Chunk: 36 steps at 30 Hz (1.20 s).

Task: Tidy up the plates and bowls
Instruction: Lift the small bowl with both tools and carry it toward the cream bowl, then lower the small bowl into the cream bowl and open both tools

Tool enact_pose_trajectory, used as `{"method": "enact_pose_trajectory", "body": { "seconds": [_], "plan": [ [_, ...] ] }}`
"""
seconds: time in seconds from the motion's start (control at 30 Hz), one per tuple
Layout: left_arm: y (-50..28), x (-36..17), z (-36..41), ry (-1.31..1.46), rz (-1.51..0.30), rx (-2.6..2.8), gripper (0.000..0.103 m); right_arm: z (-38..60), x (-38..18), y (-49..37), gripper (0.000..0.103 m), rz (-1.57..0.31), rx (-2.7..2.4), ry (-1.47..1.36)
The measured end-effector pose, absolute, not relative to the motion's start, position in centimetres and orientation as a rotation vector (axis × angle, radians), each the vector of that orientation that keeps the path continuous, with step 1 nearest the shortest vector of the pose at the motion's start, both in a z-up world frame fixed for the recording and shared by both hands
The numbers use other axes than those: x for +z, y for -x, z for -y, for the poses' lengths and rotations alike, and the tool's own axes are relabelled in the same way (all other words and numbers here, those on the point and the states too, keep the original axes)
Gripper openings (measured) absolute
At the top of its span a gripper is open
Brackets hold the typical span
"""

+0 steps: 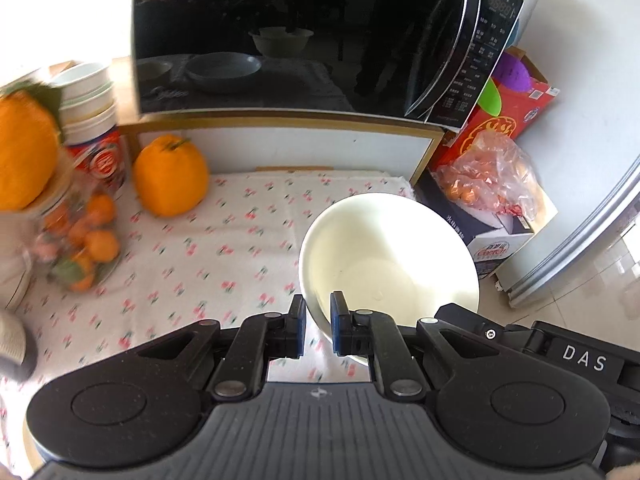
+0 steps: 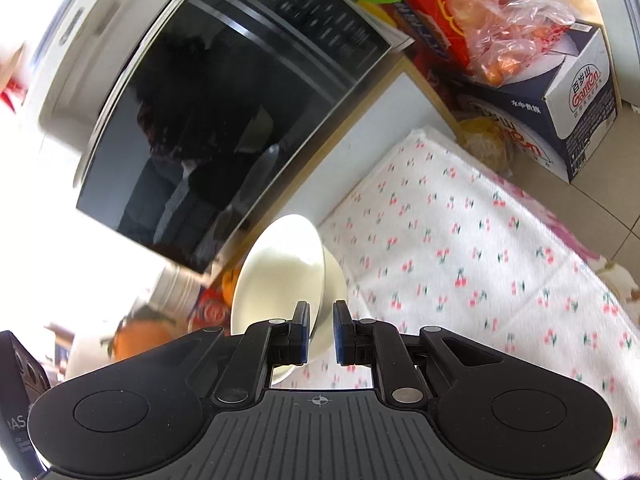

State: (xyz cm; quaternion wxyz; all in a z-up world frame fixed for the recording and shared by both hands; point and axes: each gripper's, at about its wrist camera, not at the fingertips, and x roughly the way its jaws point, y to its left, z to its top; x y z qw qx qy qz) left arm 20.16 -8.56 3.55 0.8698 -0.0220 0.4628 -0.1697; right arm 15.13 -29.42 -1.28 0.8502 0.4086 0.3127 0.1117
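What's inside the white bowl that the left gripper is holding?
Nothing that shows: the white bowl looks empty and clean inside. The left hand-held gripper clamps its near rim, covering a small patch there.

Bright daylight, whites blown out on the wall (image 2: 120,280); glossy microwave door (image 1: 280,40) mirrors the room; left-side fruit jar (image 1: 76,240) motion-blurred; fisheye bends edges

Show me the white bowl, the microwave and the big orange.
white bowl (image 1: 384,264), left wrist view, inner wall.
microwave (image 1: 280,32), left wrist view, dark door glass.
big orange (image 1: 170,180), left wrist view, front skin.
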Motion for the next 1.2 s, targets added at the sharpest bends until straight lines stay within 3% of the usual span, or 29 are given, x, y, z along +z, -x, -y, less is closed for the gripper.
{"method": "enact_pose_trajectory", "body": {
  "seconds": [0.63, 1.2],
  "plan": [
    [-11.4, 4.4, -1.8, 0.15, -0.858, -0.261, 0.01, 20.4, -0.8, -8.8, 0.013, -0.745, 0.41, -0.705],
    [-11.0, 3.1, -10.9, 0.229, -0.936, -0.156, 0.011, 10.9, -2.1, -8.8, 0.013, -0.853, 0.49, -0.635]
  ]
}}
